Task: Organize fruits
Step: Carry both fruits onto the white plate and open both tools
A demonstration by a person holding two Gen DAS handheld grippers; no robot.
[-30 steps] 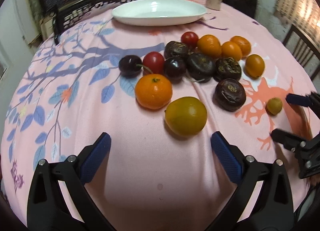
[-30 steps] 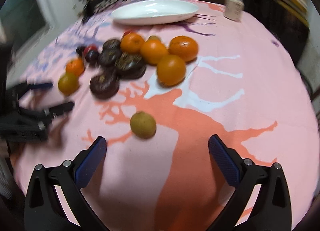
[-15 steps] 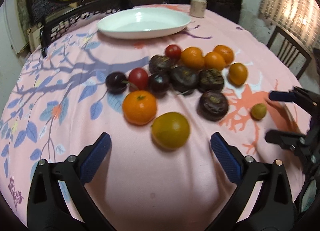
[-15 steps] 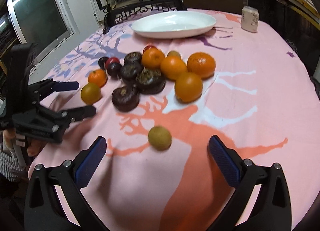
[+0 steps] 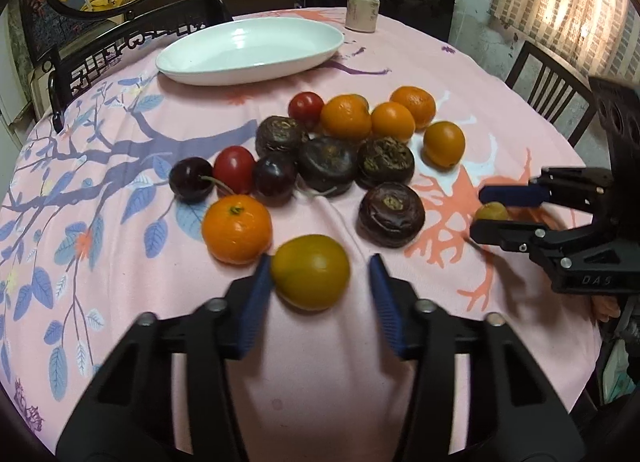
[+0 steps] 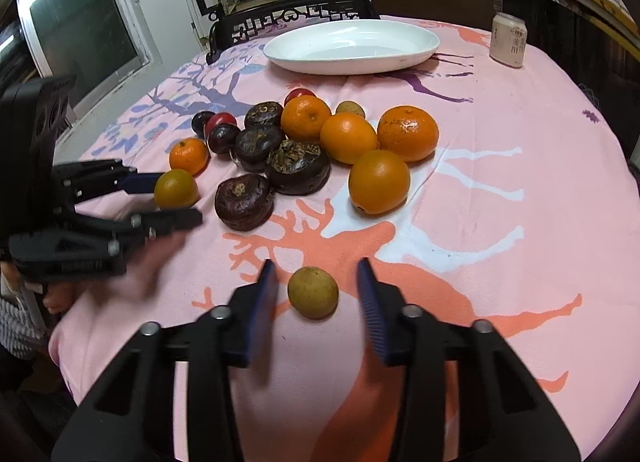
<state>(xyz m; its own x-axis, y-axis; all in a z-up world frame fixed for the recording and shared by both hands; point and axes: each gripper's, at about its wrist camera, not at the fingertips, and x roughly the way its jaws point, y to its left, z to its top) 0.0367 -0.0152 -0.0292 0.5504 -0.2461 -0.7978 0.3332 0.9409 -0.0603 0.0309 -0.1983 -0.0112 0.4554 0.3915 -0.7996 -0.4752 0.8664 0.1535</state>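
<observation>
Oranges, dark water chestnuts, cherries and red tomatoes lie clustered on the pink cloth. My left gripper [image 5: 318, 274] is open, its jaws either side of a yellow-green orange [image 5: 310, 272]; the left pad touches it. It also shows in the right wrist view [image 6: 176, 188] between the left gripper's fingers [image 6: 144, 182]. My right gripper [image 6: 316, 294] is open around a small tan longan [image 6: 313, 292], not touching it. In the left wrist view the longan [image 5: 491, 211] sits between the right gripper's fingers [image 5: 512, 195].
A white oval dish [image 5: 250, 50] stands at the back of the table, also in the right wrist view [image 6: 352, 47]. A small can [image 6: 509, 39] stands at the far right. Dark chairs [image 6: 288, 18] ring the table. A second longan [image 6: 350, 108] lies behind the oranges.
Both grippers moved forward and their jaws narrowed: the left now straddles the yellow-green orange, the right now straddles the longan.
</observation>
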